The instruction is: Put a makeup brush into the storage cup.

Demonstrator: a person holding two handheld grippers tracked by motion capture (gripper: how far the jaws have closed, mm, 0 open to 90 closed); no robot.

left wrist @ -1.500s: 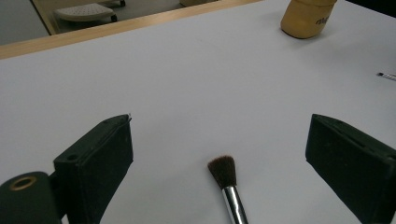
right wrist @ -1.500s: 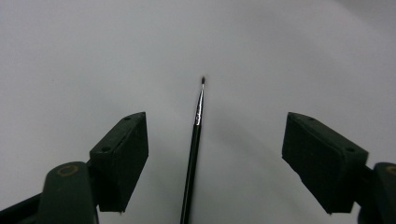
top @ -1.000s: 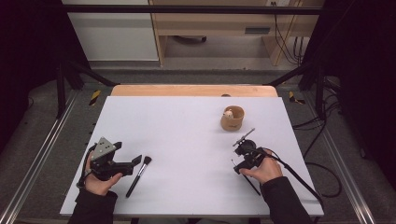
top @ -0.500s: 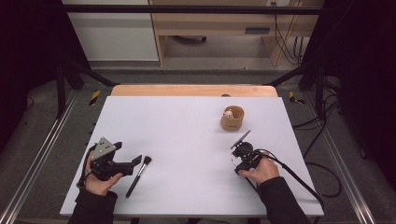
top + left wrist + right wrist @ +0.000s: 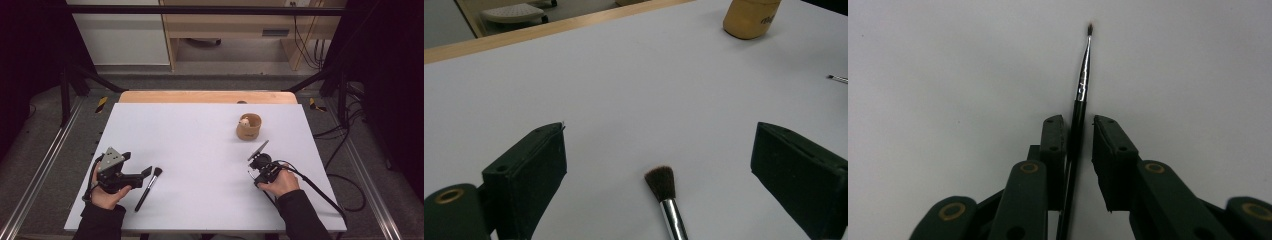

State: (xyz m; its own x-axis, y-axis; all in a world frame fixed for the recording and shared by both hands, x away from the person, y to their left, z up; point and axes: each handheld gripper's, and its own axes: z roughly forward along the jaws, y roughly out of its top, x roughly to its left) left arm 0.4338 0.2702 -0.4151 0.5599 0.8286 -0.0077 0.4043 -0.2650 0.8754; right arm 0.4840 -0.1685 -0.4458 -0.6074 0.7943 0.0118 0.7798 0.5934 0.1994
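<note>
The right gripper (image 5: 1079, 150) has just been closing its jaws around the thin black-handled fine-tipped brush (image 5: 1082, 80) lying on the white tabletop (image 5: 200, 140); a slim gap remains on one side, so the grasp looks unfinished. The left gripper (image 5: 659, 165) stands wide open and empty over the broad, dark-bristled makeup brush (image 5: 663, 187). Lifting both, perhaps toward the tan wooden cup (image 5: 248, 126), remains. Compared with a second ago, only the right jaws have narrowed.

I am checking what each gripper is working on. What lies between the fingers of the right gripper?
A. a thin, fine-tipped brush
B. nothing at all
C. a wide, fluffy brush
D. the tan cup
A: in the right gripper view the thin brush with its black handle runs up between the fingers of the right gripper, with a gap on one side.
</note>
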